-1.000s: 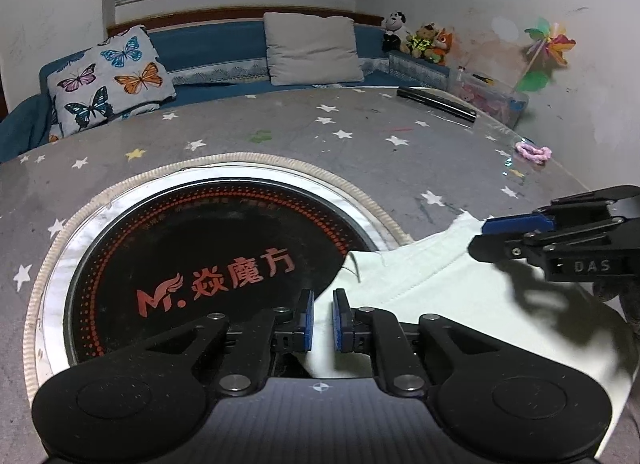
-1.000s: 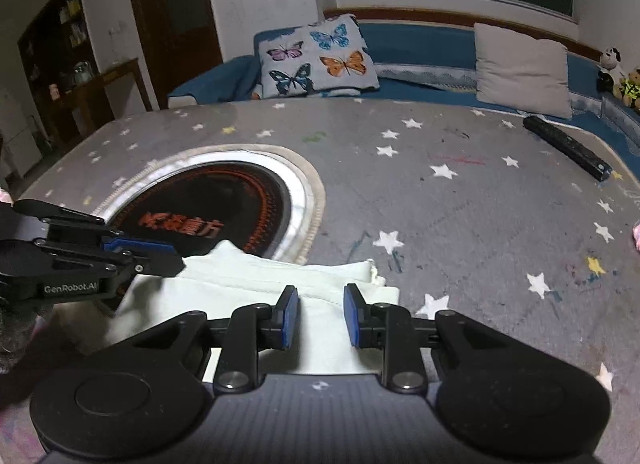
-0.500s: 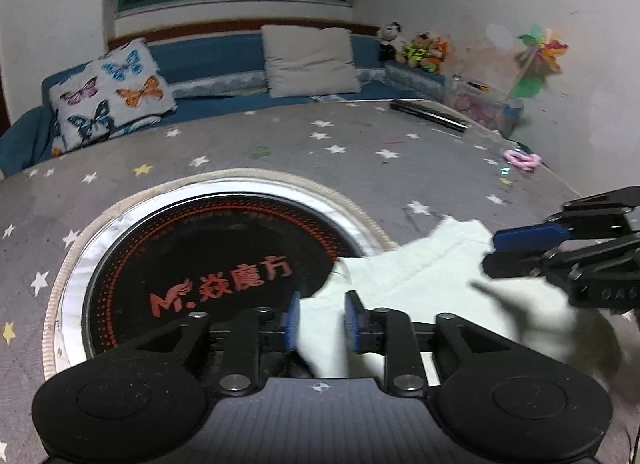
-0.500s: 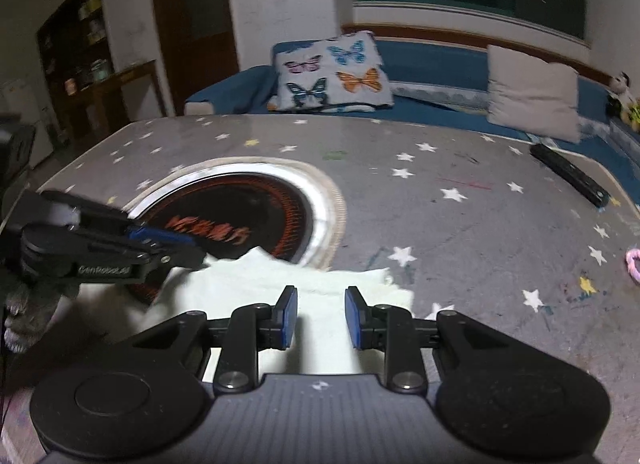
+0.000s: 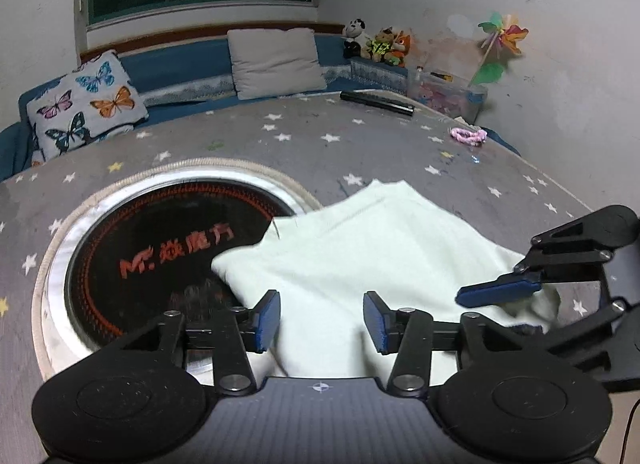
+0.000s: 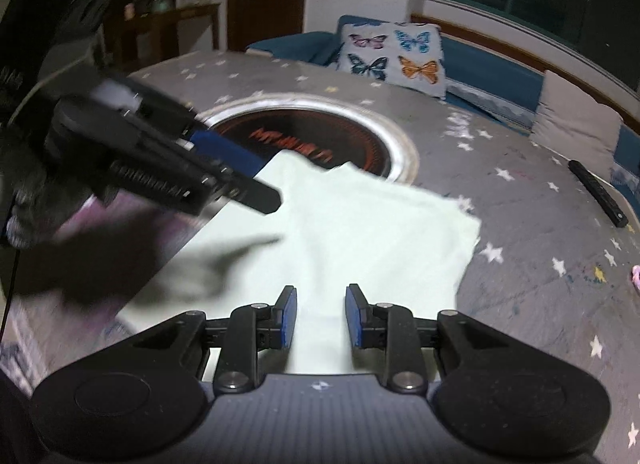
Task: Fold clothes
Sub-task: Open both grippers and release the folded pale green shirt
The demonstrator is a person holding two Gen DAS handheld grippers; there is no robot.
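A pale green garment (image 5: 360,248) lies folded on the star-patterned table (image 5: 280,144), its left edge over the round black plate (image 5: 140,248). My left gripper (image 5: 320,320) hovers at the garment's near edge. Its jaws are opening, and cloth shows in the gap with neither pad pressing it. In the right wrist view the same garment (image 6: 380,224) spreads ahead of my right gripper (image 6: 321,316). Those jaws are also opening over the cloth, with the pads off it. Each gripper appears in the other's view: the right gripper (image 5: 504,306) at the garment's right side, the left gripper (image 6: 256,180) blurred at its left.
A long black bar (image 5: 376,103) and a pink loop (image 5: 468,135) lie toward the far right of the table. A clear box of toys (image 5: 446,98) stands at the back corner. Behind the table runs a blue bench with a butterfly pillow (image 5: 88,104).
Both grippers have drawn back toward me, so more of the garment shows. The left jaws went from nearly shut to wide apart. The right jaws widened slightly and that gripper rolled.
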